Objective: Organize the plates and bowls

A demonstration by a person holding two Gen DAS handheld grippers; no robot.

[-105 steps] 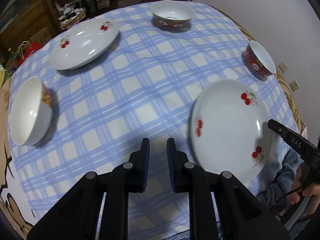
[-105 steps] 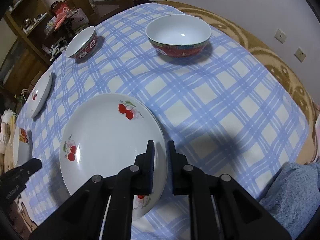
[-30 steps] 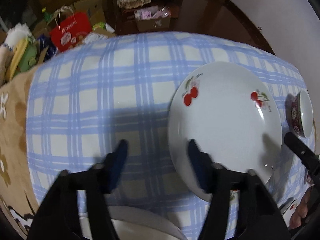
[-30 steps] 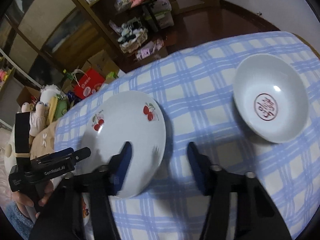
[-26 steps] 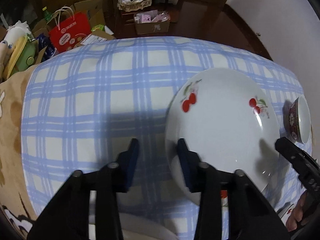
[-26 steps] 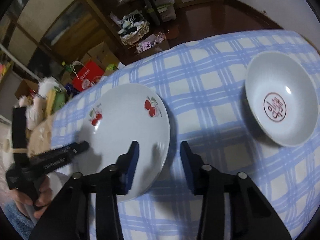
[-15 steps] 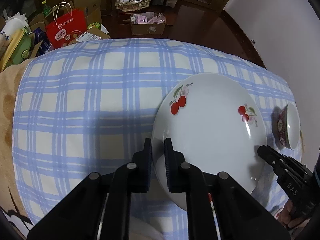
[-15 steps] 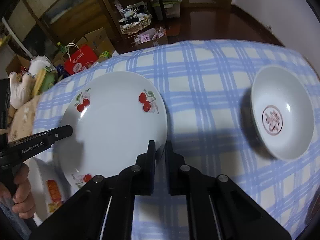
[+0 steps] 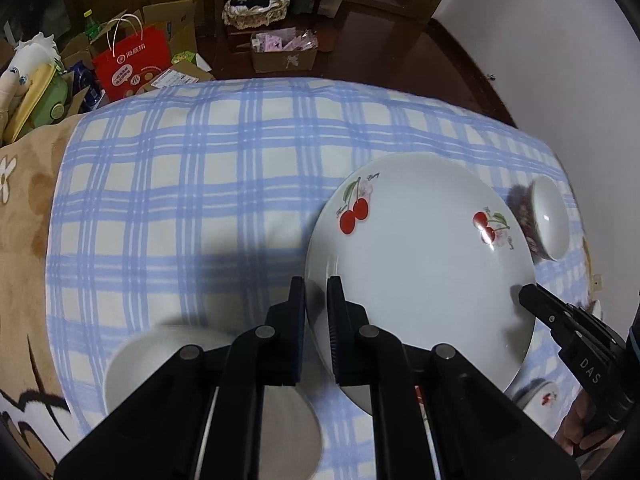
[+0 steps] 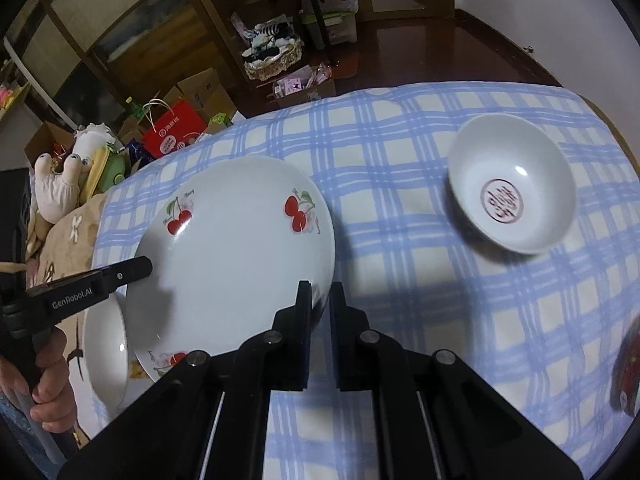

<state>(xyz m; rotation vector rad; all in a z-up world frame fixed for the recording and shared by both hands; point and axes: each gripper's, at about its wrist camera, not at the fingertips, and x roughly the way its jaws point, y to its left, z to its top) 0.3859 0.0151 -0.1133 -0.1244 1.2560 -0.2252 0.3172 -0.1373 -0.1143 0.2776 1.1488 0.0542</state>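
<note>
- Left gripper (image 9: 316, 294): jaws closed down on the left rim of the cherry plate (image 9: 420, 264); the rim sits between the two pads.
- Right gripper (image 10: 320, 300): jaws likewise clamped on the opposite rim of the same plate, at its lower right edge in the right wrist view.
- Cherry plate: held at two opposite rim points, tilted, over the blue checked tablecloth (image 9: 200, 184). Its shadow falls on the cloth beside it.
- White bowl (image 9: 168, 364): lies just below and left of the left gripper, partly hidden by the gripper body, near the cloth's near edge.
- Small red-sided bowl (image 9: 548, 220): stands just beyond the plate's far right rim, close to the table edge by the wall.
- Bowl with red emblem (image 10: 512, 196): sits well apart to the right of the plate, upright on the cloth.
- Open room: a broad bare stretch of cloth lies between plate and emblem bowl, and another to the plate's left toward the far edge.
- A second cherry-marked dish (image 9: 540, 398) shows partly under the plate's near rim.
</note>
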